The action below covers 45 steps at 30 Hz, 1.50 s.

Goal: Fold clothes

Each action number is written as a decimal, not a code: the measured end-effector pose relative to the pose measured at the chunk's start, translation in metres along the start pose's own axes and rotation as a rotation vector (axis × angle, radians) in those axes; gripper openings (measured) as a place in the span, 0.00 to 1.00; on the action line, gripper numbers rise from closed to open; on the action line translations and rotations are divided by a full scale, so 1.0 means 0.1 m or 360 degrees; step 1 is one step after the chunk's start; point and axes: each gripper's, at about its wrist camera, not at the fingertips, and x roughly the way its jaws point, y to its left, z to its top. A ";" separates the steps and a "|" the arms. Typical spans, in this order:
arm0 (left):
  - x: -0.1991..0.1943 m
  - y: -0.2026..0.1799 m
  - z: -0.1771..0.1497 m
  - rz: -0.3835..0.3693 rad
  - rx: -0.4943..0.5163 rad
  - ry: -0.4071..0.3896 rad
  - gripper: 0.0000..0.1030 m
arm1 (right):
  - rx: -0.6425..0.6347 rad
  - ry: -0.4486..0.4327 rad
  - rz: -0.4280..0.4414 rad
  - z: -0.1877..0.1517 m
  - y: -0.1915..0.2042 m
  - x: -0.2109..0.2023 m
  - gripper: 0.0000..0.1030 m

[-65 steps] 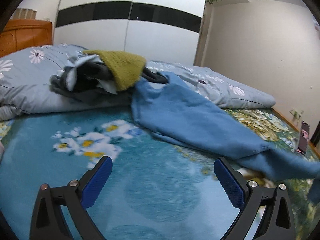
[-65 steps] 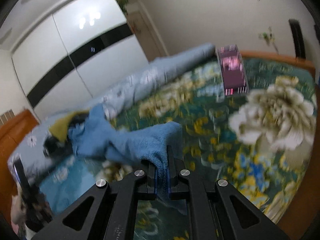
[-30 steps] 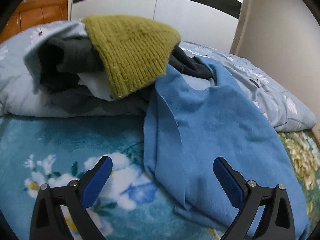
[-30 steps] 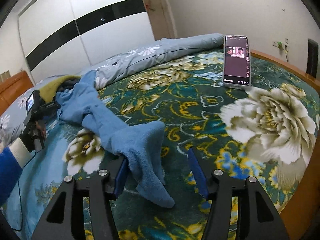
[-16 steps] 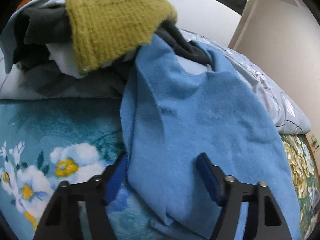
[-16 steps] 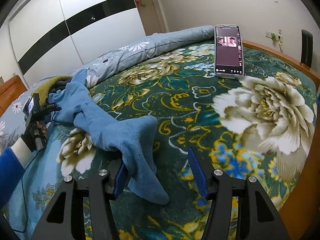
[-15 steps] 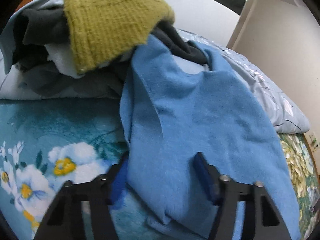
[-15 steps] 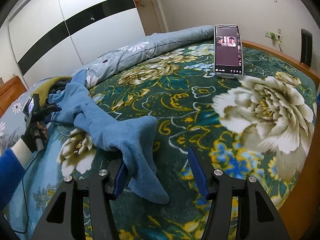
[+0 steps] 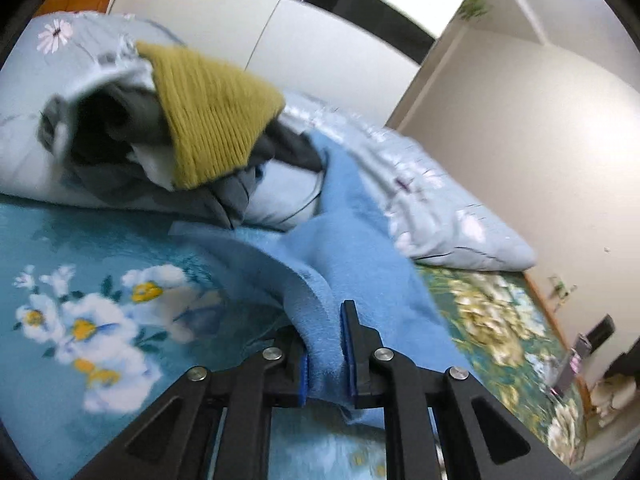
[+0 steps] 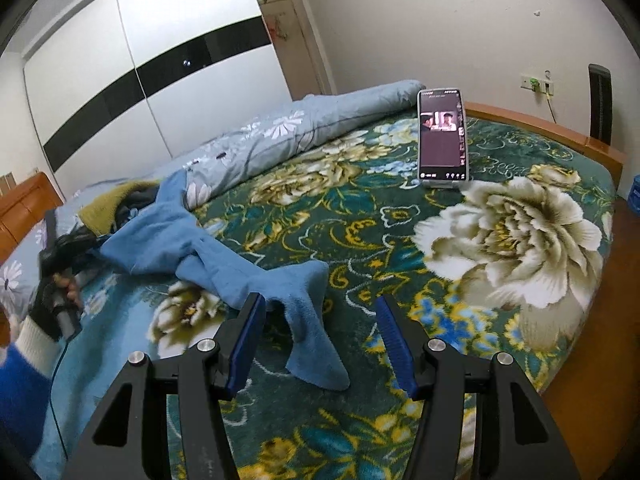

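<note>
Blue fleece garment (image 10: 224, 256) sprawled mid-frame across the bed's floral green blanket (image 10: 400, 240); left claw (image 9: 325, 354) pinched its edge, right claw (image 10: 320, 340) gaped beside it. White wardrobe (image 10: 152, 92) upper left; phone (image 10: 442, 140) writing unreadable.

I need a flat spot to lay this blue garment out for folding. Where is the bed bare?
Bare floral bedspread lies between the upright smartphone and the open right gripper, out to the wooden bed edge. Crowded: the blue fleece garment pinched in the left gripper, the clothes pile under the mustard knit, the rolled grey-blue duvet.
</note>
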 end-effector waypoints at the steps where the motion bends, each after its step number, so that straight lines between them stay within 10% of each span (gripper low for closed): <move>1: -0.15 0.01 -0.04 -0.0016 0.0013 -0.0015 0.14 | 0.0010 -0.0012 0.0011 0.00 0.01 -0.04 0.57; 19: -2.42 0.60 -1.49 0.0008 0.0075 0.0107 0.07 | 0.0087 0.0080 0.0386 -0.18 0.77 0.07 0.57; 32: -2.40 0.95 -1.69 0.0112 0.0046 0.0227 0.09 | 0.0043 0.0326 0.0399 -0.38 1.14 0.58 0.57; 36: -2.36 0.98 -1.52 0.0160 0.0162 0.0229 0.34 | 0.0022 0.0347 0.0360 -0.35 1.16 0.68 0.57; 45: -2.32 1.21 -1.34 0.0251 0.0376 0.0340 0.49 | -0.0082 0.0381 0.0274 -0.19 1.27 1.01 0.57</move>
